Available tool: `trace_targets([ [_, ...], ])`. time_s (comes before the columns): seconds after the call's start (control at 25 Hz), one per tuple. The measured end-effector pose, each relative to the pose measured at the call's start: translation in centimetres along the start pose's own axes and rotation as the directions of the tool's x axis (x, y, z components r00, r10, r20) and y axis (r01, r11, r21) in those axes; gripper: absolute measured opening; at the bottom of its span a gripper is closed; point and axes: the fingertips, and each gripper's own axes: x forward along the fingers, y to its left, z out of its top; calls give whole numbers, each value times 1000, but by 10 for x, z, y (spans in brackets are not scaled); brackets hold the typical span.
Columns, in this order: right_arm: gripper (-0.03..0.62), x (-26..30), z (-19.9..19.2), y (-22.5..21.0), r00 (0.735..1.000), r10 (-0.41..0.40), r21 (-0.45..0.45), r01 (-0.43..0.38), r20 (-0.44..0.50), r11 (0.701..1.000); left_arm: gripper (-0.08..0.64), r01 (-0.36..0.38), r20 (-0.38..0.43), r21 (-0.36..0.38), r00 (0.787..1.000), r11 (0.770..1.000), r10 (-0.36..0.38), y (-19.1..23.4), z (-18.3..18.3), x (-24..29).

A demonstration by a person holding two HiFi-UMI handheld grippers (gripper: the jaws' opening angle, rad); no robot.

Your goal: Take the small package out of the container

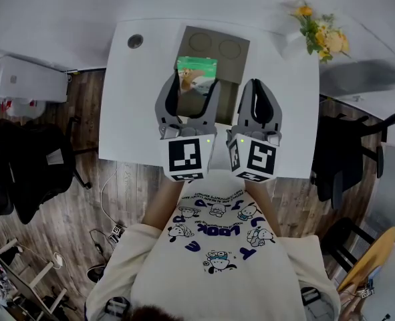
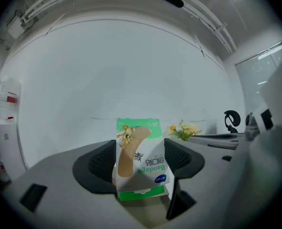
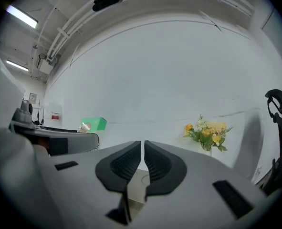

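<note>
A small green-and-white bandage package (image 1: 196, 74) (image 2: 141, 160) is held up between the fingers of my left gripper (image 1: 188, 92) (image 2: 140, 163), which is shut on it. The package hangs above a brown cardboard container (image 1: 214, 52) that lies on the white table (image 1: 130, 105). My right gripper (image 1: 257, 93) (image 3: 143, 162) is just right of the left one, above the container's right edge. Its jaws are shut with nothing between them. In the right gripper view the package (image 3: 93, 124) shows at the left.
A vase of yellow flowers (image 1: 321, 37) (image 3: 207, 133) stands at the table's far right corner. A round grey cap (image 1: 135, 41) sits in the table's far left corner. Black office chairs (image 1: 30, 169) stand on both sides of the table. A white wall lies beyond.
</note>
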Motion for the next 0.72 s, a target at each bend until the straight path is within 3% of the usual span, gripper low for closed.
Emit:
trace_targets([
  [0.72, 40, -1, -3, 2, 1000, 13, 0, -13, -5, 1000, 325, -13, 2, 6, 1000, 1000, 13, 0, 0, 0],
])
